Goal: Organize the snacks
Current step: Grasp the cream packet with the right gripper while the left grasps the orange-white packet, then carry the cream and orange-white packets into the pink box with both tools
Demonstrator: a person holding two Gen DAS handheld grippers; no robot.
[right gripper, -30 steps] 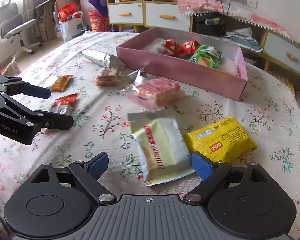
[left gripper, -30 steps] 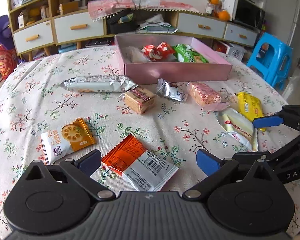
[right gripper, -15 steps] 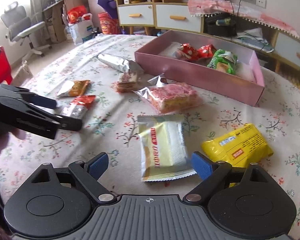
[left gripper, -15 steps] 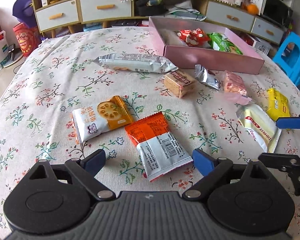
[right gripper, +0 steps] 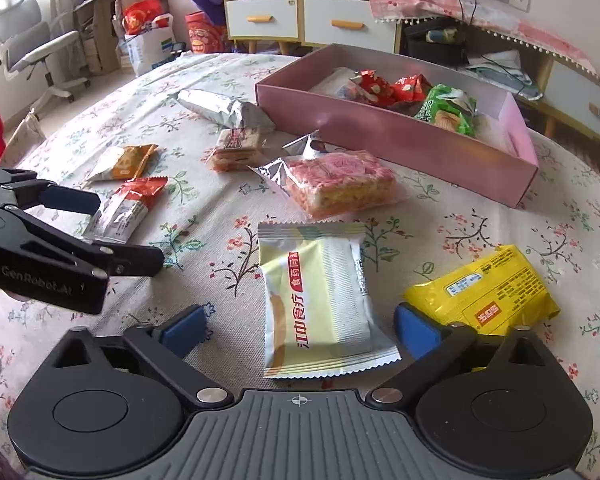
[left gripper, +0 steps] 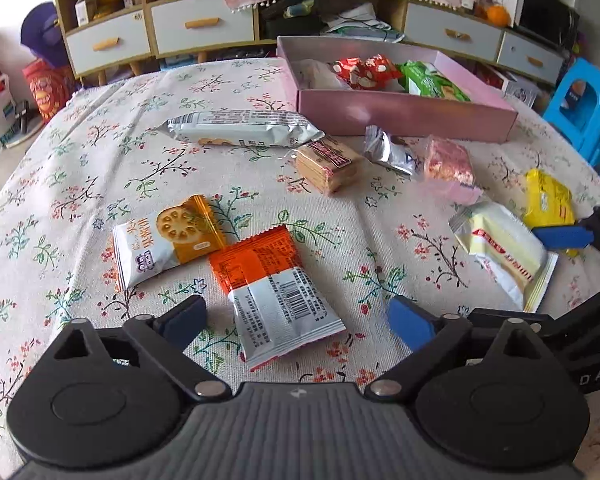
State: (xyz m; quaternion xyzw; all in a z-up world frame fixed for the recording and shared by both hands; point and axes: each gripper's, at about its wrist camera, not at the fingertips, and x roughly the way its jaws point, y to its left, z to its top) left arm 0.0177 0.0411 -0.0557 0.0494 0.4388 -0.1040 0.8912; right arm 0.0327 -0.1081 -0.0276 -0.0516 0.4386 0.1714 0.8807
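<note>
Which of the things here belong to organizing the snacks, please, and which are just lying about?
Job:
pink box
orange pack
lotus-root pack
silver pack
cracker stack
pink cake
cream pack
yellow pack

Lying about:
blue stool
office chair
oranges

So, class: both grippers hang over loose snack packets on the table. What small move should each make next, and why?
Probably lower and close. The left gripper, jaws opening, straddles the orange-and-white packet without touching it; the right gripper, also opening, straddles the pale yellow packet. Neither is gripped, and the pink box already holds other snacks.
</note>
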